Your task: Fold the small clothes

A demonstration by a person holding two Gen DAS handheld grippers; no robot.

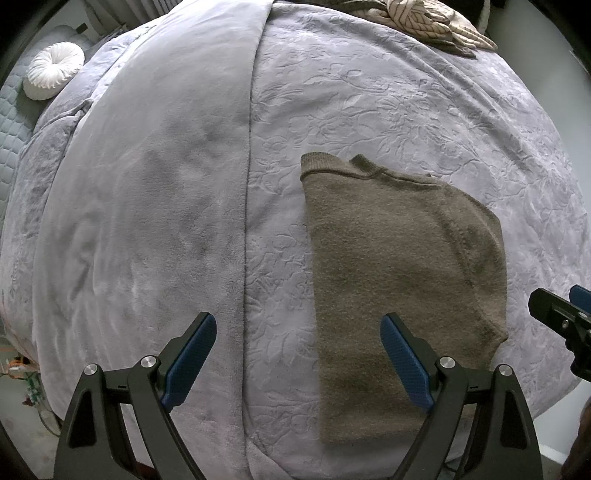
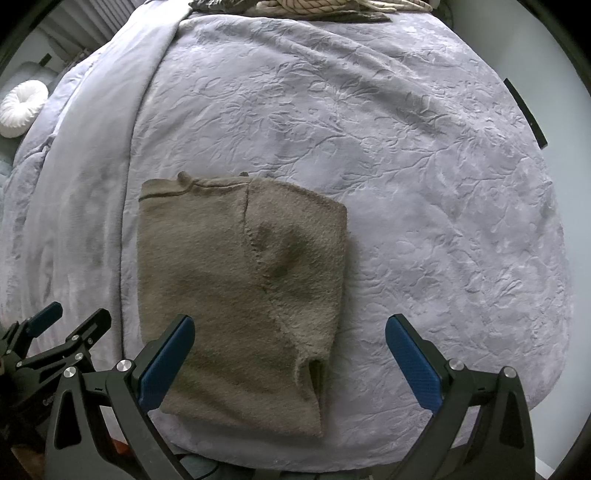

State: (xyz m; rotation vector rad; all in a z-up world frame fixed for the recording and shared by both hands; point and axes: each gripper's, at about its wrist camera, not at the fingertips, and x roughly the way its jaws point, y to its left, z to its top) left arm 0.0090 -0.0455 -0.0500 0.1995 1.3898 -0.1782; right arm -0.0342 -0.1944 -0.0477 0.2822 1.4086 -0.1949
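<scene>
A brown knitted sweater (image 1: 399, 273) (image 2: 236, 280) lies flat on the lilac bed cover (image 1: 369, 103) (image 2: 424, 184), folded into a narrow oblong with its collar at the far end and a sleeve laid over its right side. My left gripper (image 1: 298, 354) hangs above the sweater's near left edge, open, with nothing between its blue pads. My right gripper (image 2: 290, 356) hovers over the sweater's near right part, also open and empty. Each gripper shows at the edge of the other's view.
A pile of striped and dark clothes (image 1: 424, 26) (image 2: 314, 7) lies at the far end of the bed. A plain lilac blanket (image 1: 155, 184) covers the bed's left half. A round white pleated cushion (image 1: 53, 70) (image 2: 20, 109) sits at the far left.
</scene>
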